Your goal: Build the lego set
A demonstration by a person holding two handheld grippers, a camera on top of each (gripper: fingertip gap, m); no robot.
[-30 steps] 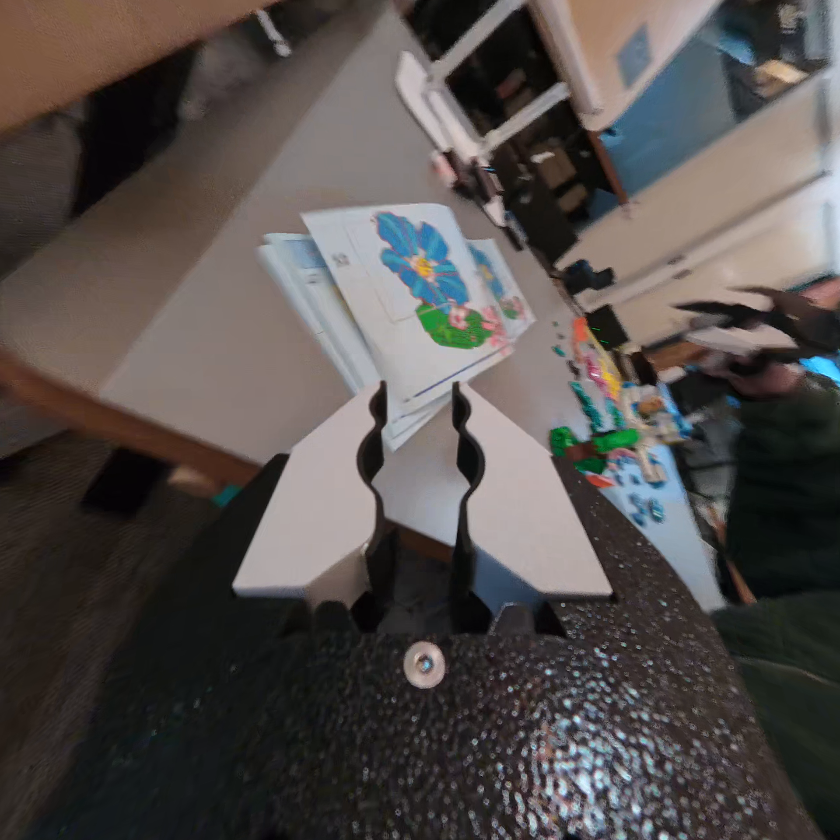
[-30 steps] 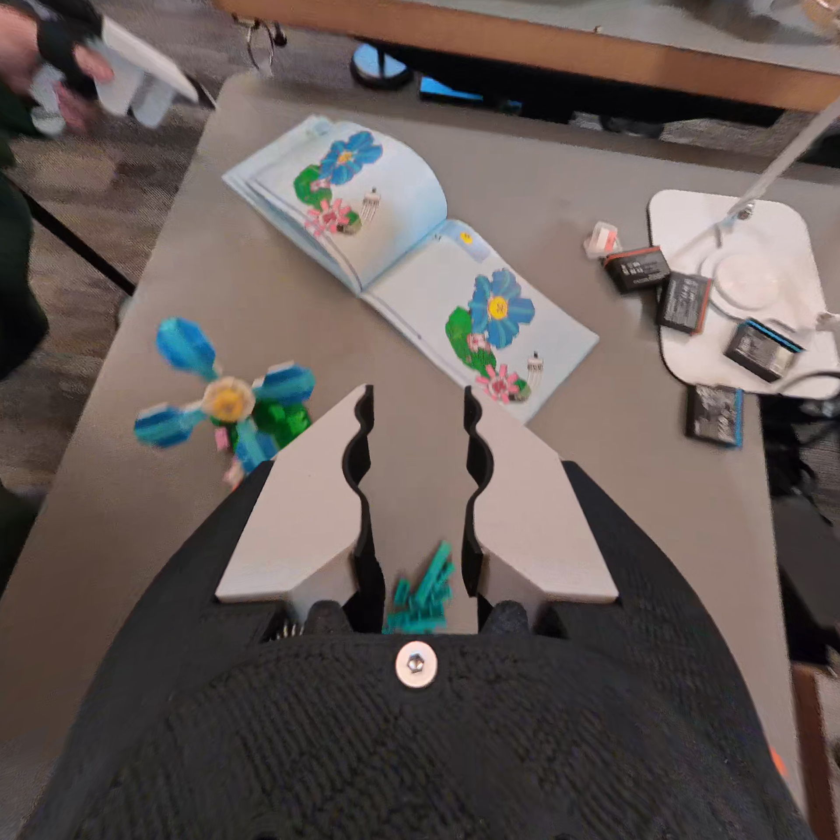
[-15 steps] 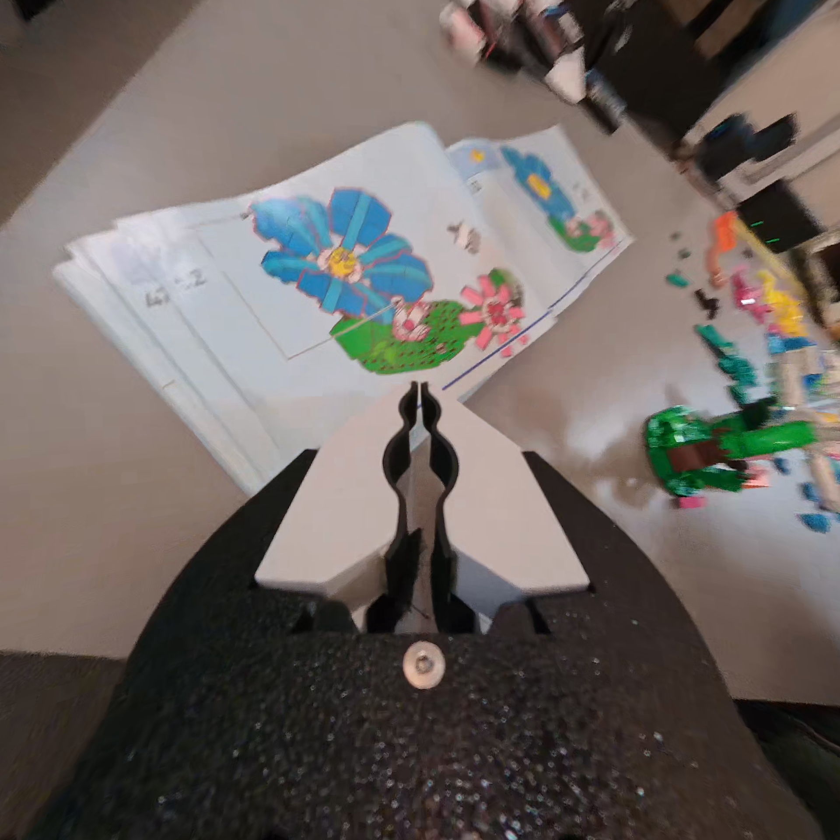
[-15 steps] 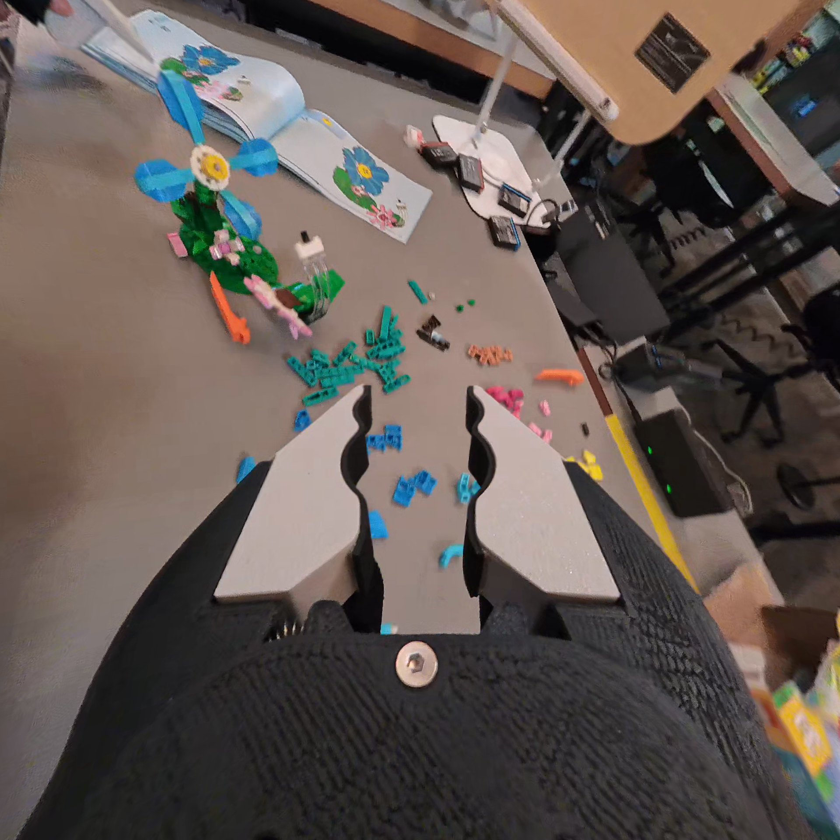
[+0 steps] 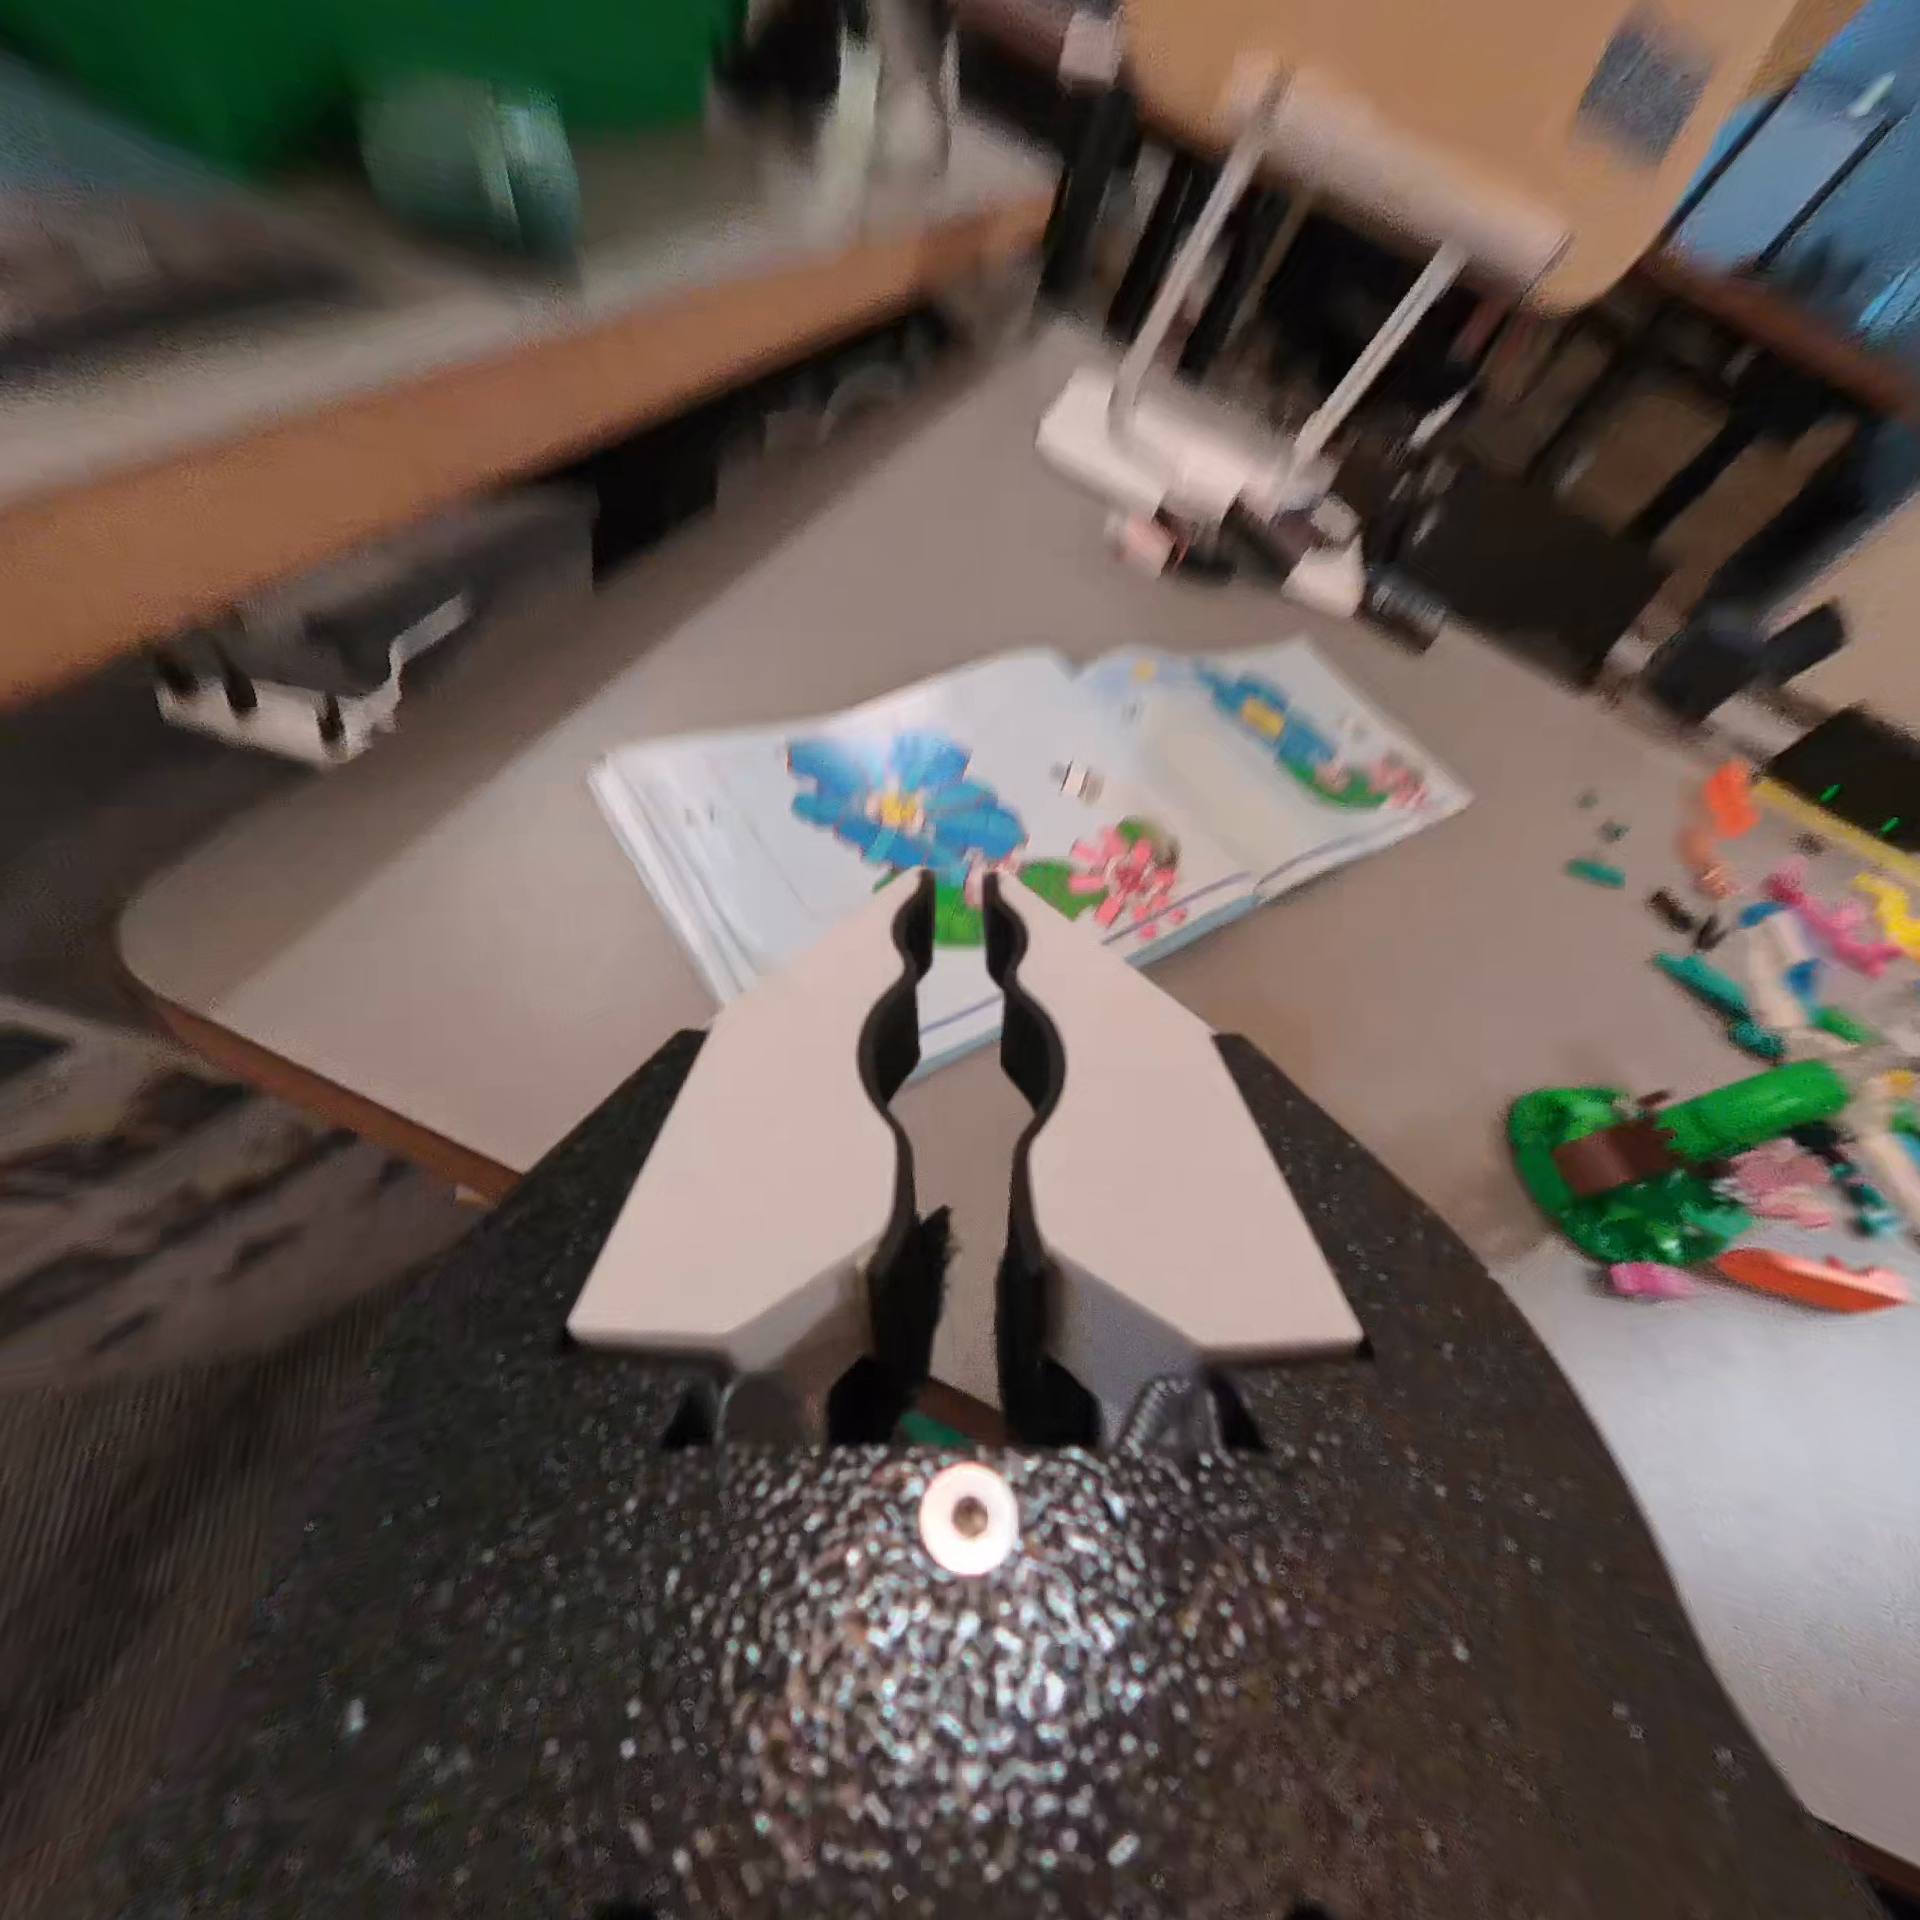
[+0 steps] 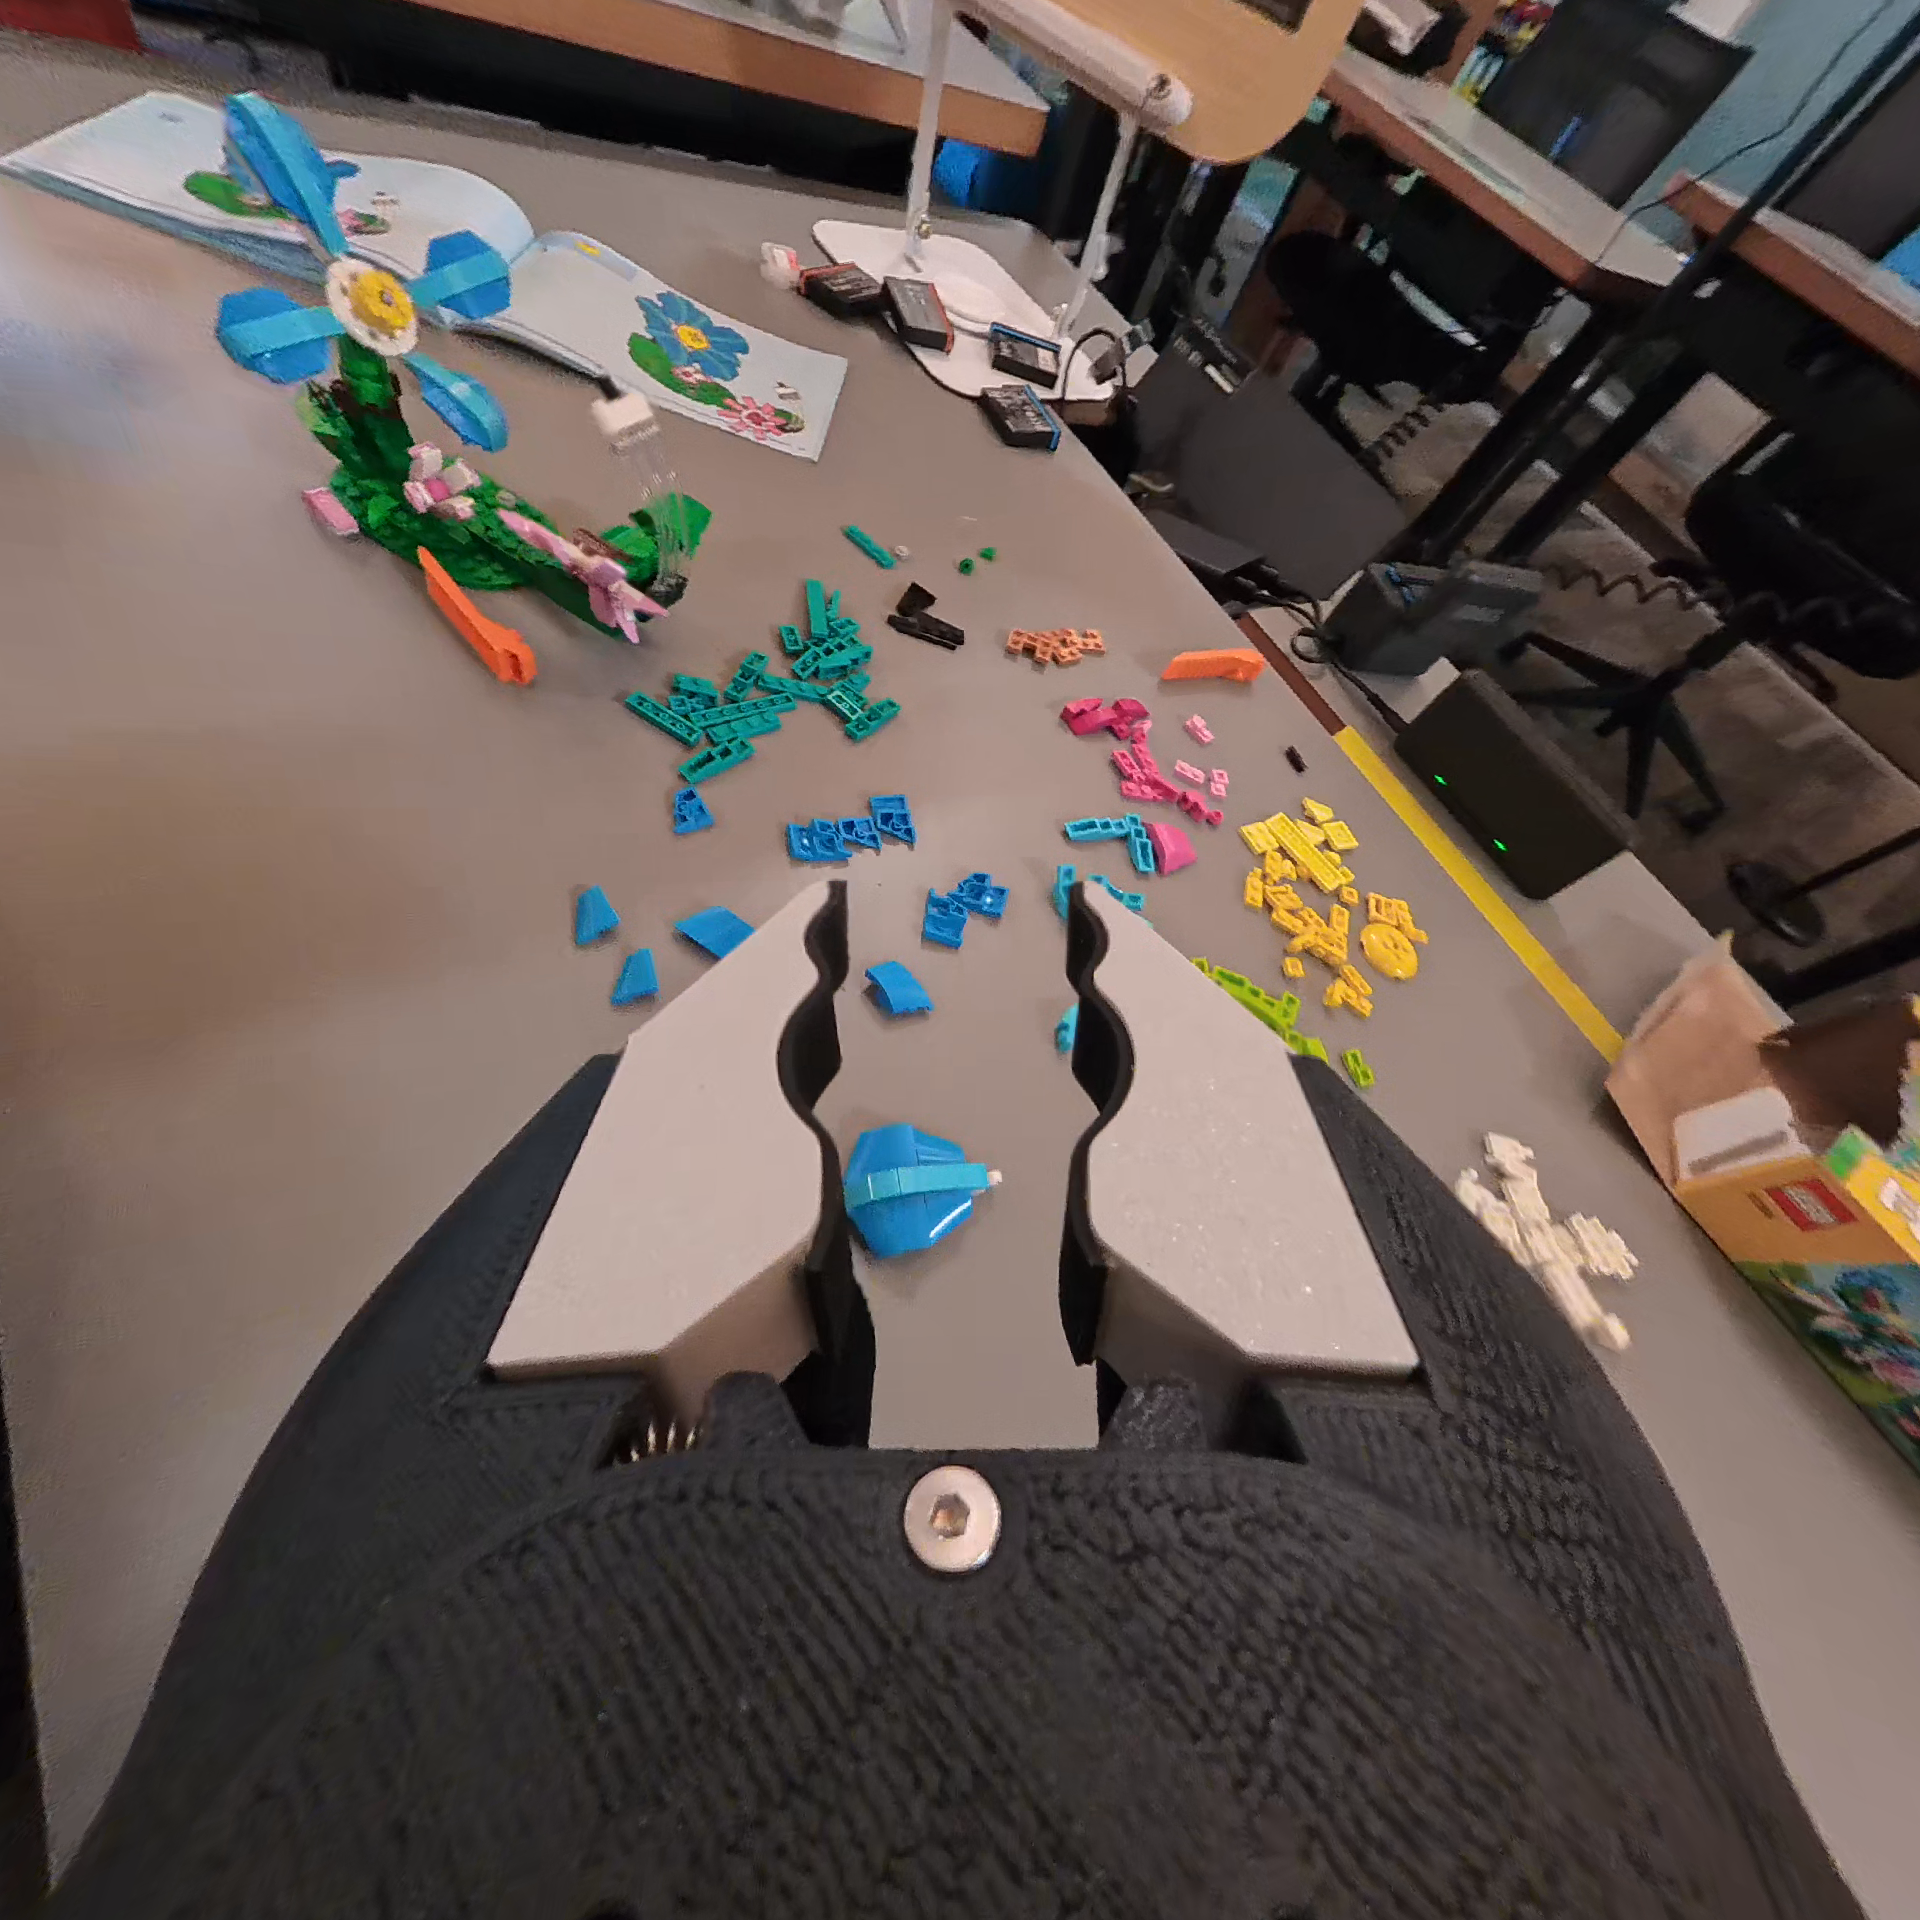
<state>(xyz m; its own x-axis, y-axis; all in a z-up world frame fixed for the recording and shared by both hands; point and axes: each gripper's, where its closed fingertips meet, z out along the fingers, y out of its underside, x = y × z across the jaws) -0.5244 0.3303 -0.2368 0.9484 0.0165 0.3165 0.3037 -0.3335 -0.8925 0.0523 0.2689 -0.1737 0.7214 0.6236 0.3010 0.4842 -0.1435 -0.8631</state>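
Note:
My right gripper (image 6: 956, 894) is open and empty, low over the grey table (image 6: 260, 831). A blue petal assembly (image 6: 909, 1184) lies on the table between its fingers, touching neither. The part-built flower model (image 6: 416, 436), with blue petals on a green base, stands at the far left. The open instruction booklet (image 6: 582, 301) lies behind it. My left gripper (image 5: 951, 883) is empty, its jaws a narrow gap apart, pointing at the booklet (image 5: 1039, 821). The green base (image 5: 1662, 1153) shows at the right of this blurred view.
Sorted brick piles lie ahead of the right gripper: teal (image 6: 769, 696), blue (image 6: 852, 831), pink (image 6: 1153, 758), yellow (image 6: 1320, 904), white (image 6: 1538, 1236). An orange separator (image 6: 478, 623) lies by the model. A cardboard box (image 6: 1787, 1143) sits at the right edge. A lamp base with batteries (image 6: 935, 270) stands at the back.
My left gripper went from shut to slightly open and pulled back from the booklet. My right gripper drew back along the table, so the blue petal assembly now lies between its fingers.

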